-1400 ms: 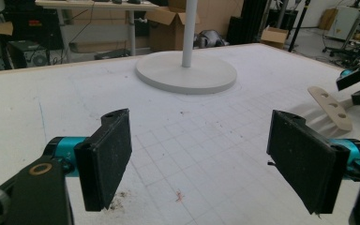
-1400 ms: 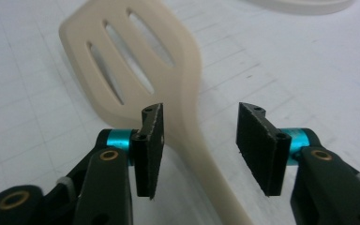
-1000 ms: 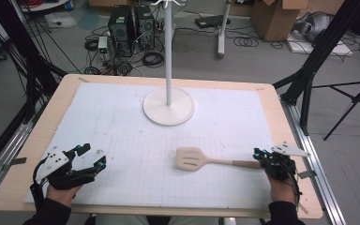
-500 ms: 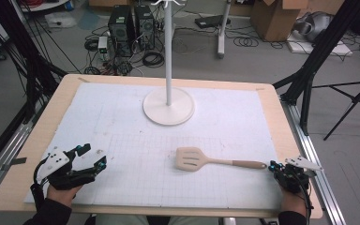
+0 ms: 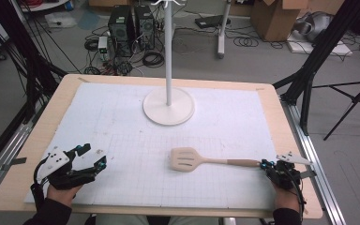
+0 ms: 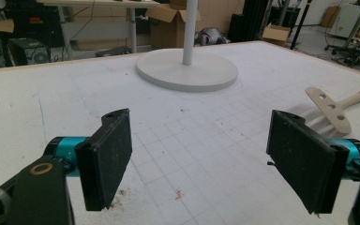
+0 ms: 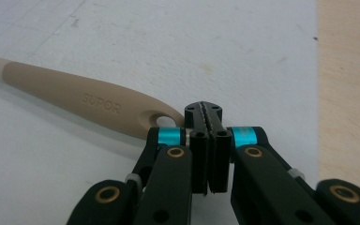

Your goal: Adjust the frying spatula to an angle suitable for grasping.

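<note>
A beige slotted spatula (image 5: 201, 161) lies flat on the white grid mat, blade to the left, handle pointing right. My right gripper (image 5: 266, 165) sits at the handle's end, near the table's right edge. In the right gripper view its jaws (image 7: 204, 112) are pressed together with nothing between them, just right of the handle's hanging hole (image 7: 75, 96). My left gripper (image 5: 93, 155) rests at the mat's near left, open wide and empty. The left gripper view shows its tips (image 6: 201, 154) and the spatula blade (image 6: 330, 105) far to the right.
A white stand with a round base (image 5: 168, 112) and a thin pole rises at the mat's far centre; the base (image 6: 187, 72) is ahead of the left gripper. The wooden table edge (image 5: 304, 187) runs close to my right hand. Cables and boxes lie on the floor beyond.
My right gripper has drawn back a little toward the near right corner, away from the handle's end. The spatula and the left gripper have stayed put.
</note>
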